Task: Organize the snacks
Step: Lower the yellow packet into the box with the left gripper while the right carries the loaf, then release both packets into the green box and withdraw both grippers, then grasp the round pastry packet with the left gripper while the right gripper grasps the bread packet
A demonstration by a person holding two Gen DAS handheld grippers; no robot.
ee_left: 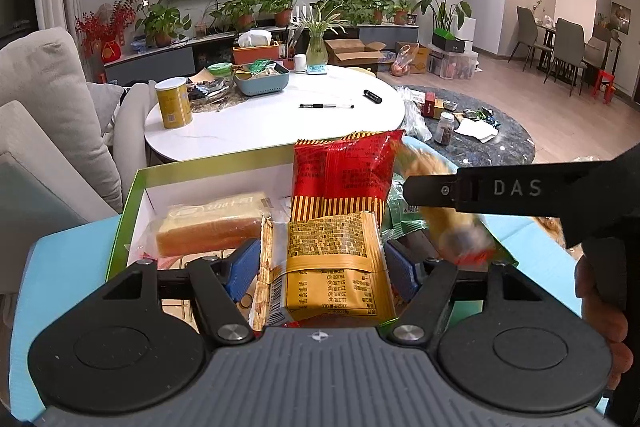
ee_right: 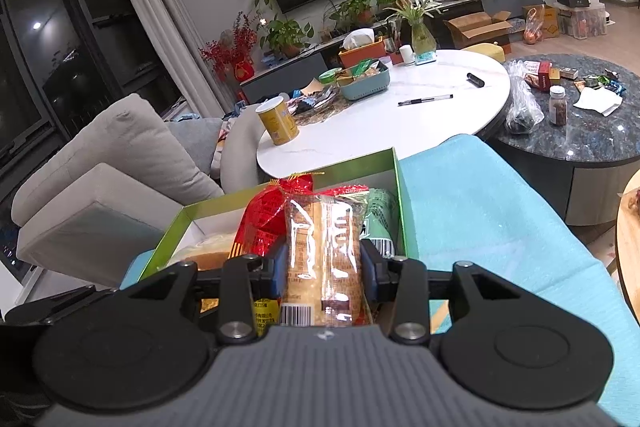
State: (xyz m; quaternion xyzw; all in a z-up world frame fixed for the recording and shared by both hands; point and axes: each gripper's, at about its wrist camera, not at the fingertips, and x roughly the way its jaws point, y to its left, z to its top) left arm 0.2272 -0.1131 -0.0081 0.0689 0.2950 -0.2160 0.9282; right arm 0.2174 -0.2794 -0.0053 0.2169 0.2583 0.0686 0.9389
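A green box [ee_left: 132, 211] with a white inside lies on a turquoise mat [ee_left: 60, 267]. In it are a wrapped cake slice [ee_left: 208, 227], a red packet [ee_left: 344, 175] and a green packet [ee_left: 400, 215]. My left gripper [ee_left: 326, 267] is over the box, its blue pads against a yellow snack packet [ee_left: 332, 259] standing between them. My right gripper [ee_right: 326, 267] is shut on a clear-wrapped bread packet [ee_right: 324, 255] above the box's right side [ee_right: 400, 195]. In the left wrist view a right finger [ee_left: 440, 191] reaches in from the right, with that packet blurred below it.
Beyond the box stands a white round table [ee_left: 280, 131] with a yellow tin [ee_left: 173, 103], a blue basket [ee_left: 262, 79] and a pen [ee_left: 326, 106]. A dark marble table [ee_right: 592, 131] with jars and packets lies right. A grey sofa [ee_left: 44, 99] is left. A hand [ee_left: 600, 307] holds the right gripper's handle.
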